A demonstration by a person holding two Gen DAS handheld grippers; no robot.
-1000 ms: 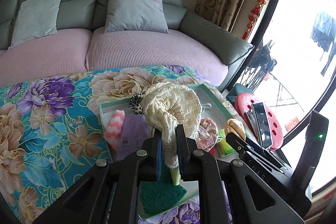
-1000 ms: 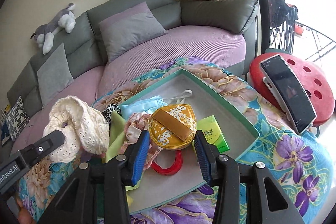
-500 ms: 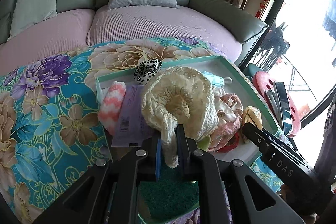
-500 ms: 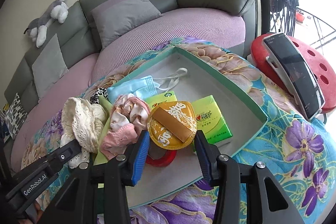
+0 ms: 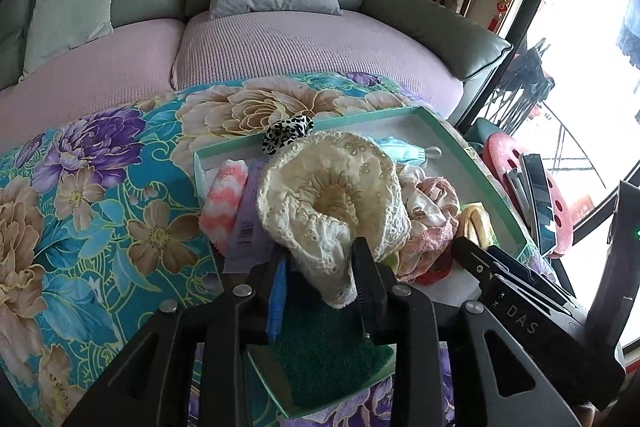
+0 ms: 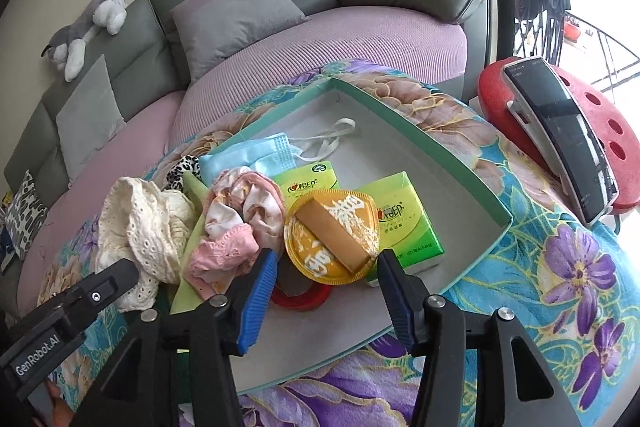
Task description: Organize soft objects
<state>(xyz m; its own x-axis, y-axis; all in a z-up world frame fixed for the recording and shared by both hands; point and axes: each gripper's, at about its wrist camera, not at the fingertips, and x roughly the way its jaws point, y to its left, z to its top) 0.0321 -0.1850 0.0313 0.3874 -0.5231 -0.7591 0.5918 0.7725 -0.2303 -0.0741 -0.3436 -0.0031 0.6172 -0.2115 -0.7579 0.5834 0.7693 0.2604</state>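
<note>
A cream lace hat [image 5: 332, 203] lies on the pile in the teal-rimmed box [image 5: 404, 111], its brim hanging between the fingers of my left gripper [image 5: 320, 267], whose jaws have spread apart around it. The hat also shows in the right wrist view [image 6: 148, 223]. My right gripper [image 6: 326, 267] is shut on a round yellow tin [image 6: 332, 237] above the box [image 6: 452, 163]. Beside it lie pink cloth [image 6: 236, 223], a blue face mask [image 6: 248, 155] and green tissue packs [image 6: 404, 223].
A leopard scrunchie [image 5: 287, 134], a pink-white cloth [image 5: 224, 199], a purple packet [image 5: 250, 219] and a green scouring pad [image 5: 332, 351] sit in the box. A red tape ring [image 6: 304, 297] lies under the tin. A phone [image 6: 560, 139] rests on a red stool [image 6: 600, 119]. The sofa is behind.
My left gripper lowered the hat onto the pile and its fingers spread apart. My right gripper moved slightly forward over the box, still holding the tin.
</note>
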